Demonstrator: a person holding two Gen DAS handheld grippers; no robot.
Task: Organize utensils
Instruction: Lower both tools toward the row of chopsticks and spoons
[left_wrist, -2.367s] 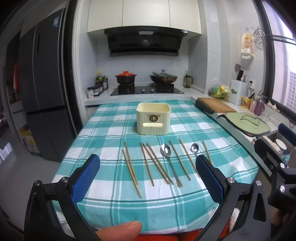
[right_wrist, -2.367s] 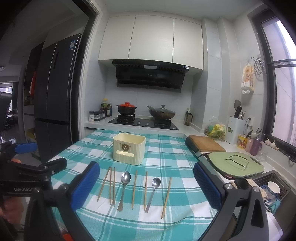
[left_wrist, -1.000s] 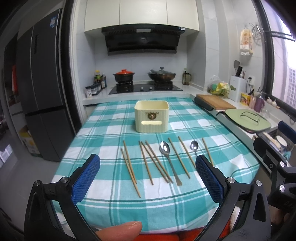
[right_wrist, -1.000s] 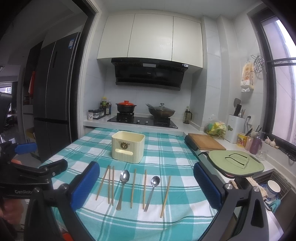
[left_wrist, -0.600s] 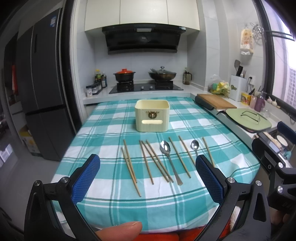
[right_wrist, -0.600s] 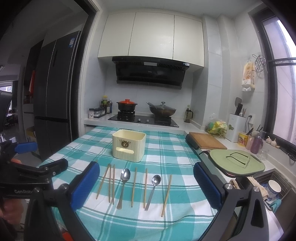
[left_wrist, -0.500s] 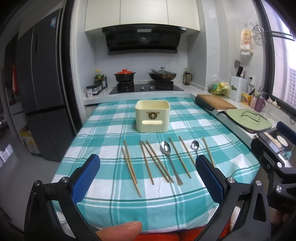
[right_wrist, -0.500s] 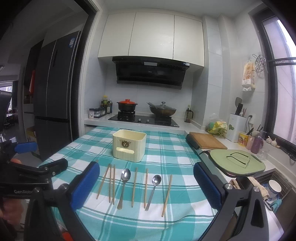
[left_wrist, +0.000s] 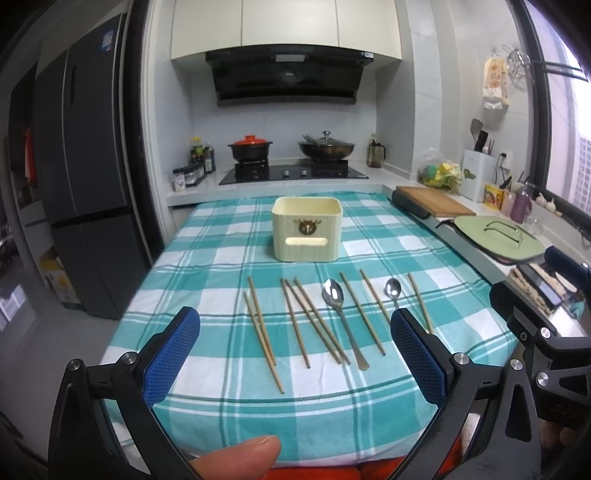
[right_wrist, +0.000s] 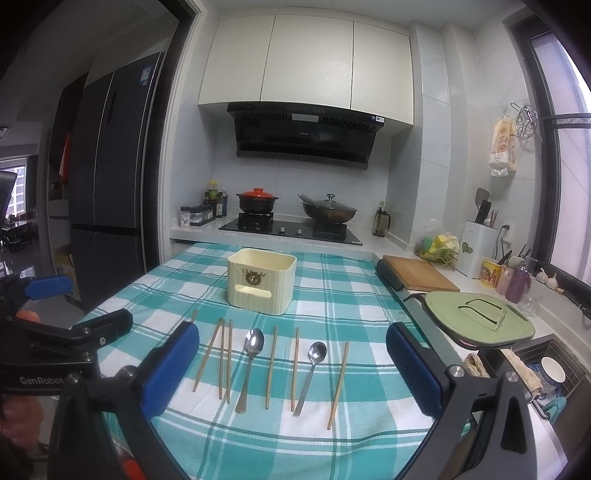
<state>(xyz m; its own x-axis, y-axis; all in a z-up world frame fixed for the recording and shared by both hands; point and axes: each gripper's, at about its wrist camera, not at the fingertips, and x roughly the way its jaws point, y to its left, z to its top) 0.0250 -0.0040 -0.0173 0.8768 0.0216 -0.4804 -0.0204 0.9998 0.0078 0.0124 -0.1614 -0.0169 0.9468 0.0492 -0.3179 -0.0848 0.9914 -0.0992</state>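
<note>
Checked teal-and-white table (left_wrist: 207, 254), kitchen setting, stove and counter beyond its far edge. Item one: cream holder box (left_wrist: 306, 233), open-topped, standing upright at the far middle of the table, nothing visible inside from this height. Item two: wooden chopsticks (left_wrist: 295, 321), several, lying flat in a loose row near the front edge, long axes running near-to-far with a slight fan; the left pair (left_wrist: 260, 330) lies crossed or touching, the others are apart. Item three: large spoon (left_wrist: 341, 321), bowl toward the box, handle toward the near edge. Item four: small spoon (right_wrist: 312, 373), right of the large one, same heading, with single chopsticks on either side. Left tool (left_wrist: 295, 354): jaws spread wide, holding nothing, poised above the near edge with the middle of the row framed between its blue pads (left_wrist: 171, 356). Right tool (right_wrist: 291, 373): likewise wide open and empty, hovering at the near edge, facing the right half of the row. All utensils lie ahead of both tools, toward the far side, and the box lies farther still on the same line. Judgement: sorting has not begun; since every piece runs lengthwise away from the tools, a grasp would close across the shaft; the left tool sits nearer the crossed pair, the right tool nearer the small spoon.
</note>
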